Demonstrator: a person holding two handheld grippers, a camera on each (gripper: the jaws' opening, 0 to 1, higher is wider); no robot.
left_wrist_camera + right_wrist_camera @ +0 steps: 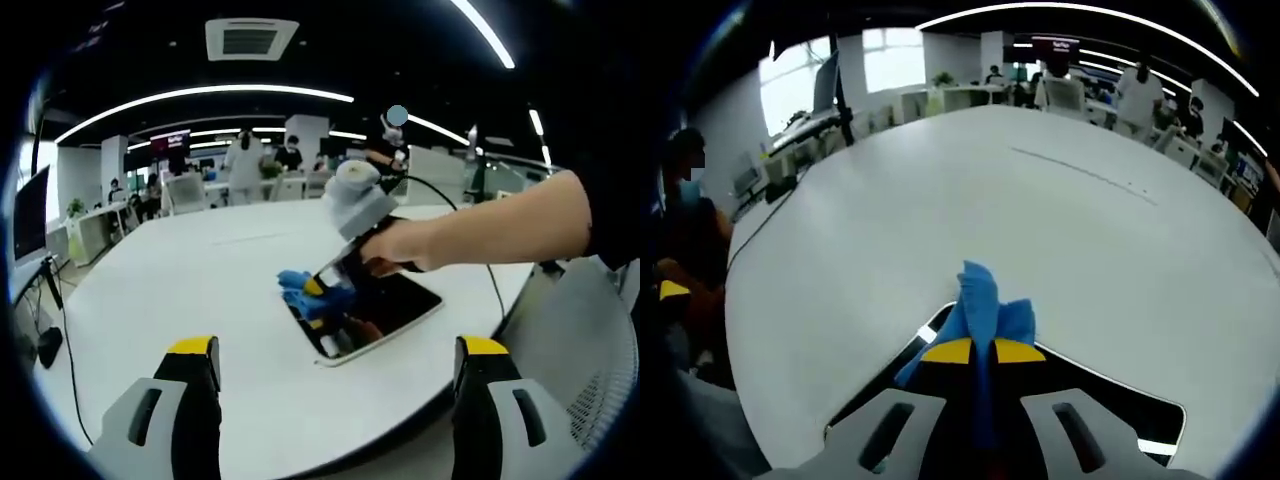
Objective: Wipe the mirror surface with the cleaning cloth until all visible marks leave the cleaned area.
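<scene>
Two hand-held grippers in play: the right hand-held gripper (973,352) has its yellow-tipped jaws closed tight on the blue cleaning cloth (983,303), which bunches up past the tips; from the left gripper view it shows as a grey tool in a person's hand (400,245), cloth pressed down on the near-left end of the mirror (400,300). The left hand-held gripper (338,362) hangs back with jaws spread wide, nothing between them, well short of the mirror. Mirror lies flat on the white desk (200,270) — dark glass, pale rim, reflecting the tool. Marks on the glass too small to make out. Judgement: wiping under way, coverage unclear. To do it well — keep the cloth flat to the glass, work overlapping strokes toward the far end, light pressure so the mirror does not skate on the desk.
</scene>
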